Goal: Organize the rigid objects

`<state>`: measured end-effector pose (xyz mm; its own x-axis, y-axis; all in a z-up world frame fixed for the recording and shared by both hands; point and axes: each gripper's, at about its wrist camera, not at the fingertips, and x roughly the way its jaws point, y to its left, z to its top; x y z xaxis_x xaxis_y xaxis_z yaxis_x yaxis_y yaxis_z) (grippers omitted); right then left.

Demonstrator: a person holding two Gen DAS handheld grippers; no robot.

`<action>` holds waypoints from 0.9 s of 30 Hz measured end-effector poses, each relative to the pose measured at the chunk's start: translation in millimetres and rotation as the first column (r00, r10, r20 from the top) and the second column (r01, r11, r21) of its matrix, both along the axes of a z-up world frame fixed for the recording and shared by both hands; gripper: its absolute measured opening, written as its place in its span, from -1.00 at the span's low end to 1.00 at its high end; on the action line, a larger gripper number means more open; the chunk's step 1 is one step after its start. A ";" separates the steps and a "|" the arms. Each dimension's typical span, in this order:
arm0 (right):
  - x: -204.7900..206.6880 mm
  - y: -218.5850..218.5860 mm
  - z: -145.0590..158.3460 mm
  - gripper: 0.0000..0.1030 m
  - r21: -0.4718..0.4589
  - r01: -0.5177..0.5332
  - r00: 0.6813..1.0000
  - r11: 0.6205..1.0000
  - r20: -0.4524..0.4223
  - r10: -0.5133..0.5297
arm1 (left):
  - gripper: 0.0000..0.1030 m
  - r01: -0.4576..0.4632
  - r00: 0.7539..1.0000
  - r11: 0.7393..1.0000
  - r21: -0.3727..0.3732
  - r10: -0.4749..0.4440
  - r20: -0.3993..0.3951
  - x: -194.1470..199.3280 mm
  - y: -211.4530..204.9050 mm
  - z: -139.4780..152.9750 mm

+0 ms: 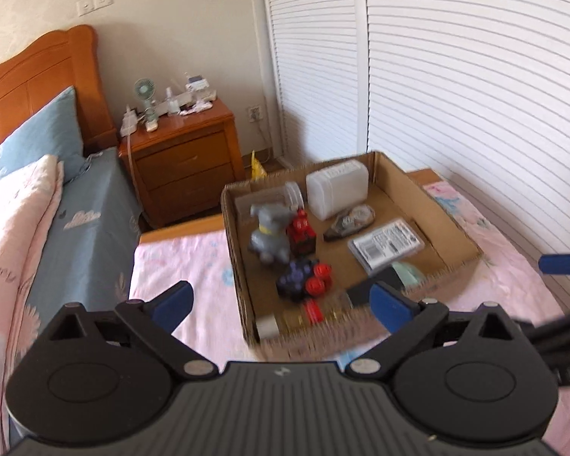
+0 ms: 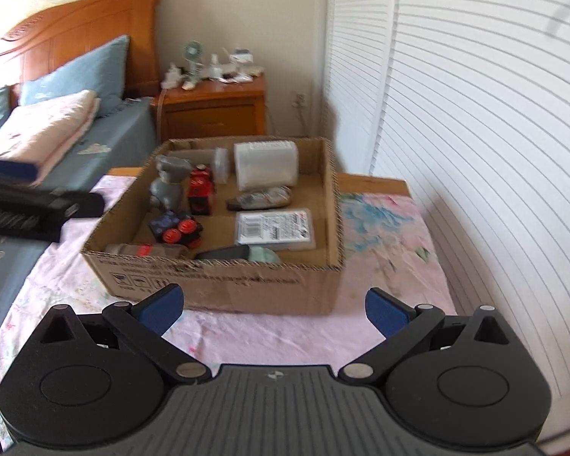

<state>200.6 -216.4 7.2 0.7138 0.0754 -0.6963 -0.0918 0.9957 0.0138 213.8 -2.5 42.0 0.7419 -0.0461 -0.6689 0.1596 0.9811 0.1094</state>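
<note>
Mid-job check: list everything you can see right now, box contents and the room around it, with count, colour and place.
cardboard box: 1, brown, on the pink floral sheet
dog figure: 1, grey, box's left side
red toy: 1, red and black, beside the dog
wheeled toy: 1, dark with red wheels, nearer than the dog
plastic container: 1, white, box's far wall
labelled packet: 1, clear, box's right half
nightstand: 1, orange wood, beyond the box, cluttered
small fan: 1, green, on the nightstand
pillow: 1, blue, at the headboard
left gripper: open, empty
right gripper: open, empty
</note>
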 end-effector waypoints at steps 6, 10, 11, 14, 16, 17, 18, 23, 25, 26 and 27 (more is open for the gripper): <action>-19.9 -6.6 2.6 1.00 -0.010 0.049 0.999 0.999 -0.022 -0.049 | 0.93 -0.047 0.997 0.998 -0.044 0.044 -0.069 -31.7 -7.1 -11.9; -29.3 -7.4 4.0 1.00 -0.026 0.064 0.997 0.998 -0.032 -0.065 | 0.93 -0.091 0.993 0.995 -0.028 0.089 -0.079 -39.7 -10.7 -18.5; -30.9 -7.7 4.5 1.00 -0.028 0.068 0.997 0.997 -0.031 -0.068 | 0.93 -0.096 0.992 0.995 -0.018 0.094 -0.080 -40.6 -11.4 -19.2; -33.9 -7.9 5.3 1.00 -0.030 0.074 0.997 0.997 -0.031 -0.075 | 0.93 -0.103 0.992 0.995 -0.018 0.101 -0.080 -43.9 -12.4 -20.4; -34.1 -7.3 5.4 1.00 -0.027 0.076 0.997 0.997 -0.033 -0.076 | 0.93 -0.105 0.991 0.994 -0.026 0.102 -0.086 -46.6 -12.3 -21.3; -34.4 -6.9 5.4 1.00 -0.027 0.077 0.996 0.997 -0.034 -0.077 | 0.93 -0.105 0.991 0.994 -0.025 0.103 -0.087 -47.2 -12.5 -21.5; -34.5 -6.3 5.5 1.00 -0.026 0.075 0.997 0.997 -0.034 -0.076 | 0.93 -0.106 0.991 0.994 -0.020 0.104 -0.089 -47.5 -13.0 -21.9; -35.3 -4.6 6.0 1.00 -0.031 0.072 0.997 0.997 -0.033 -0.073 | 0.93 -0.113 0.990 0.994 -0.008 0.112 -0.084 -48.8 -14.5 -21.8; -34.7 -5.2 6.3 1.00 -0.029 0.073 0.997 0.997 -0.032 -0.074 | 0.93 -0.113 0.990 0.994 -0.008 0.112 -0.084 -49.1 -14.7 -21.7; -34.4 -5.6 6.3 1.00 -0.027 0.074 0.997 0.997 -0.033 -0.075 | 0.93 -0.113 0.990 0.994 -0.007 0.113 -0.084 -49.1 -14.9 -21.6; -34.3 -6.0 6.6 1.00 -0.026 0.075 0.997 0.997 -0.033 -0.076 | 0.93 -0.113 0.990 0.994 -0.004 0.112 -0.083 -49.6 -15.7 -21.0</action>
<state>166.3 -222.4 13.8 0.6929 0.0047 -0.7210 -0.0161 0.9998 -0.0090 164.2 -18.2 21.0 0.6847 0.0284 -0.7282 0.0565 0.9942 0.0919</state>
